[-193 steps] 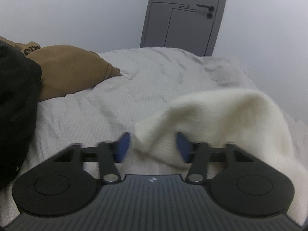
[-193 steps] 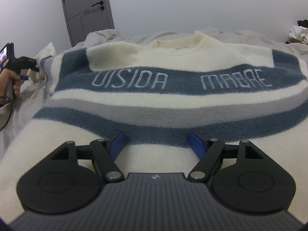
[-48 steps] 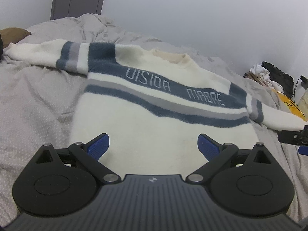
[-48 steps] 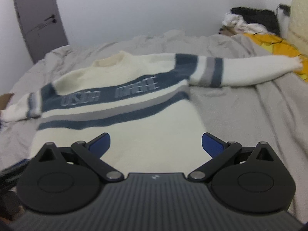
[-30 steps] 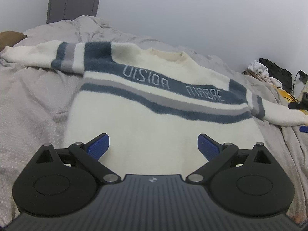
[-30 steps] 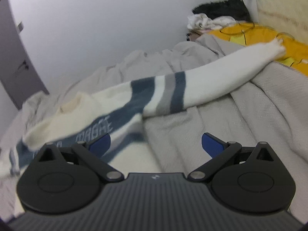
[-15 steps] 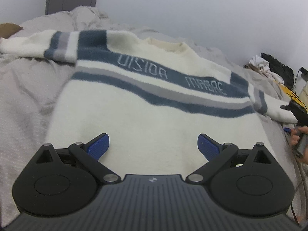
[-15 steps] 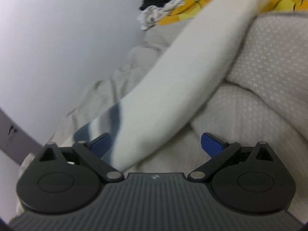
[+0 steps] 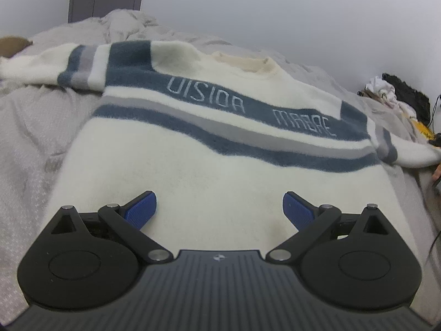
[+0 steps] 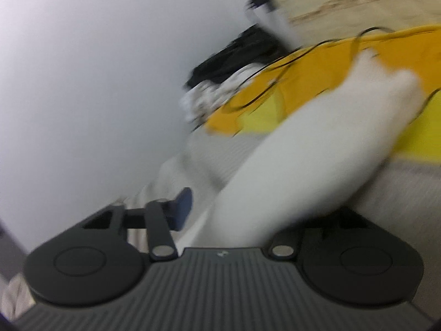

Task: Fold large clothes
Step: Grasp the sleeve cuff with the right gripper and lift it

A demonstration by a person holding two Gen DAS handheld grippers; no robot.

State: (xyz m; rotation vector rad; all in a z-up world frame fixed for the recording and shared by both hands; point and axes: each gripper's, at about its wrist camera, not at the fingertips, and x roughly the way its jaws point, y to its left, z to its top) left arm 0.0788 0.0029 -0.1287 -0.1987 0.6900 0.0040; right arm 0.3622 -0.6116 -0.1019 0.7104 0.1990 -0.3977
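A cream sweater point(image 9: 220, 149) with blue and grey stripes lies spread flat, front up, on a grey bed cover point(image 9: 30, 138), collar at the far side and both sleeves stretched out to left and right. The left gripper point(image 9: 219, 209) hangs over the near hem of the sweater with its blue fingers point(image 9: 140, 211) wide apart and nothing between them. At the far right edge of that view part of a hand point(image 9: 437, 172) shows beside the right sleeve end. In the blurred right wrist view the right gripper point(image 10: 248, 209) has just been closing its jaws; the white sleeve point(image 10: 317, 151) runs between them, hiding the right finger, while the left finger point(image 10: 182, 209) stands just apart from the cloth, so I cannot tell whether the sleeve is pinched. The cuff lies on yellow fabric point(image 10: 303, 82) farther off, with a dark pile of clothes point(image 10: 234, 55) by the wall
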